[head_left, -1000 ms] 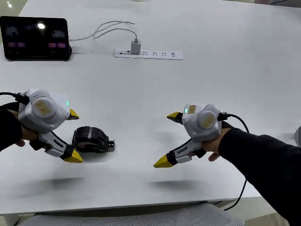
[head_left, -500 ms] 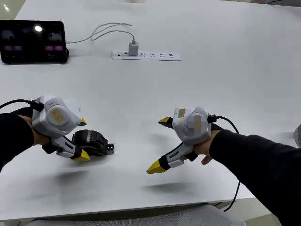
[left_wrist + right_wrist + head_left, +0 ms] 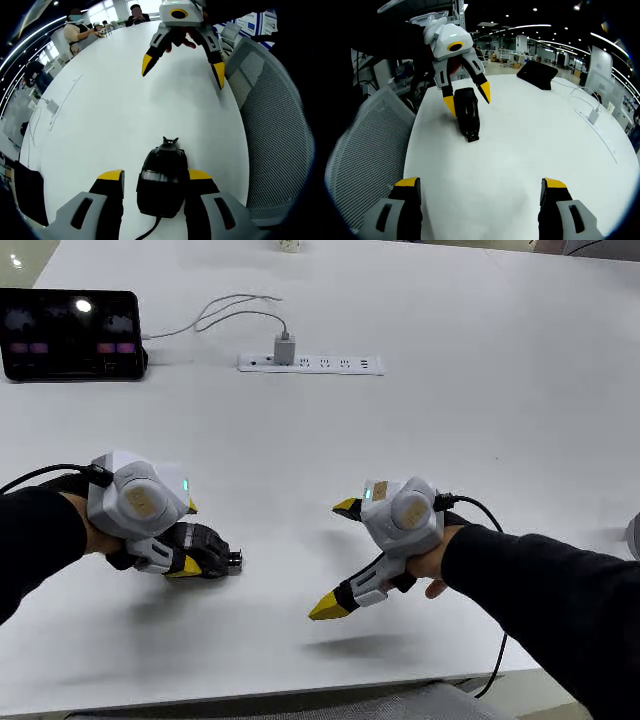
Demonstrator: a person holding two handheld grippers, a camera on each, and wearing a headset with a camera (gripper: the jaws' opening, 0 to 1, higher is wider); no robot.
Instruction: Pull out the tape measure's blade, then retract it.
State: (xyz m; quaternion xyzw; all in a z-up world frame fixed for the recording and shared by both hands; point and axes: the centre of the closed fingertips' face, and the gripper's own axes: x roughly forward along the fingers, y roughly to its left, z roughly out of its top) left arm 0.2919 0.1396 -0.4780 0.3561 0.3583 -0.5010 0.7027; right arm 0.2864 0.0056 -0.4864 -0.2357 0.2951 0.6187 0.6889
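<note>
Left gripper [image 3: 155,175] — astride tape measure [image 3: 162,187]

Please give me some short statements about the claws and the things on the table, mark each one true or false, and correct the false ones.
1. The tape measure lies between the left claw's jaws. True.
2. The right claw grips the tape measure. False: it is open, empty and apart from it.
3. The blade is pulled far out. False: only its hook shows at the case.
4. A charger sits in the power strip. True.
</note>
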